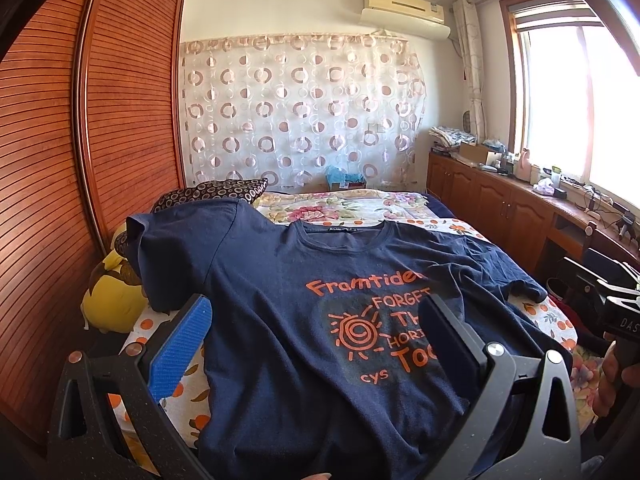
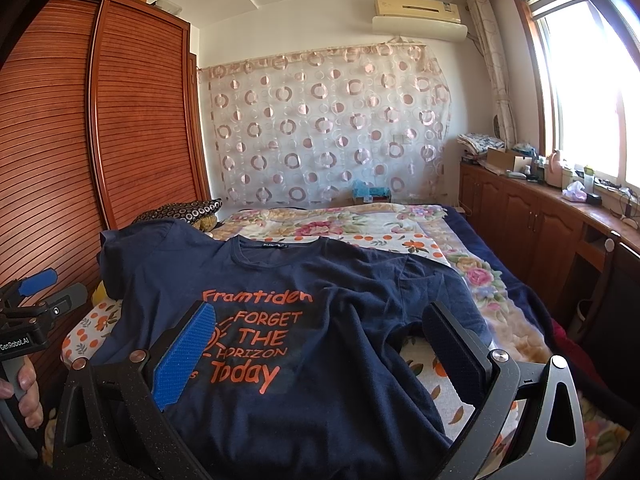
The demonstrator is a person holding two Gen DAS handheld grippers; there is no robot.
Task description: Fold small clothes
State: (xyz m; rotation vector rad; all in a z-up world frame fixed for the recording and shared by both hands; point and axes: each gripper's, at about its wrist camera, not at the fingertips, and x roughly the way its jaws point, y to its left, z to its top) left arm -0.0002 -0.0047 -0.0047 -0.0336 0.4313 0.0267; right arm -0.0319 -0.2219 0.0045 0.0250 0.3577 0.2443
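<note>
A navy T-shirt (image 1: 280, 300) with orange print lies face up on the bed, collar at the far end; it also shows in the right wrist view (image 2: 320, 280). Its left sleeve is draped over pillows, its right sleeve is crumpled. My left gripper (image 1: 316, 320) is open and empty above the shirt's lower left part, with the blue pad (image 1: 180, 348) at the shirt's left edge. My right gripper (image 2: 320, 328) is open and empty above the shirt's lower right part. Each gripper shows at the edge of the other's view: the right one (image 1: 616, 308), the left one (image 2: 36, 292).
The bed has a floral and orange-print cover (image 2: 404, 244). Pillows (image 1: 116, 296) lie along the left by a wooden slatted wardrobe (image 1: 80, 120). A cluttered wooden counter (image 2: 560, 208) runs under the window on the right. A patterned curtain (image 1: 300, 108) hangs behind the bed.
</note>
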